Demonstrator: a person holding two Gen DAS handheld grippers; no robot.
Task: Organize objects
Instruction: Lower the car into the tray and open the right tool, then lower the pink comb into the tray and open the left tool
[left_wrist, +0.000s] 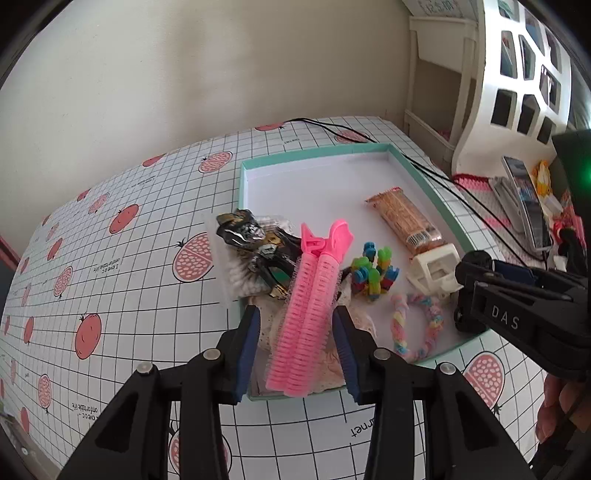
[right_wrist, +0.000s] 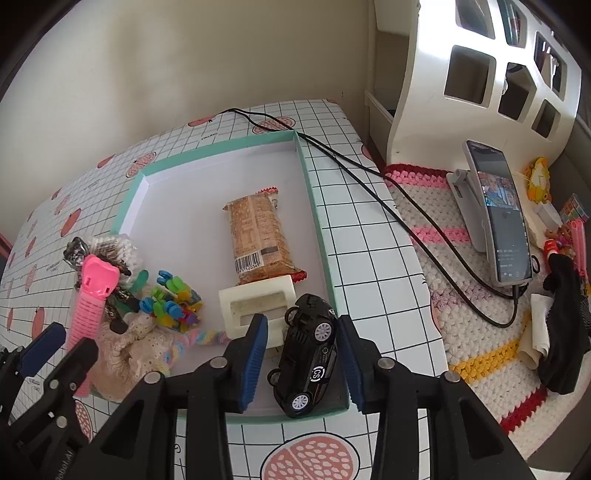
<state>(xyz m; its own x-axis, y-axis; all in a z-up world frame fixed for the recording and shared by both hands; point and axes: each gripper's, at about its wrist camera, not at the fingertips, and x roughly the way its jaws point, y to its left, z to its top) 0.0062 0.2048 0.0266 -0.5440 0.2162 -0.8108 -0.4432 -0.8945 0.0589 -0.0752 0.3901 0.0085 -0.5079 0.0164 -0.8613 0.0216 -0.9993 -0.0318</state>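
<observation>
Pomegranate-printed grid cloth (left_wrist: 147, 295) covered the table, on which a shallow mint-rimmed tray (left_wrist: 317, 153) was set. Between the spread fingers of the left gripper (left_wrist: 299, 347) a pink hair roller clip (left_wrist: 308, 317) was seen, lying at the tray's near left corner over cream lace fabric (left_wrist: 360, 325); contact could not be told. The right gripper (right_wrist: 303, 354) was held open around a black toy car (right_wrist: 308, 354), tilted at the tray's near right corner. A snack bar (right_wrist: 258, 236) lay mid-tray.

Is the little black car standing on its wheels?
No. The black car is tipped on its side in the tray, wheels facing sideways.
</observation>
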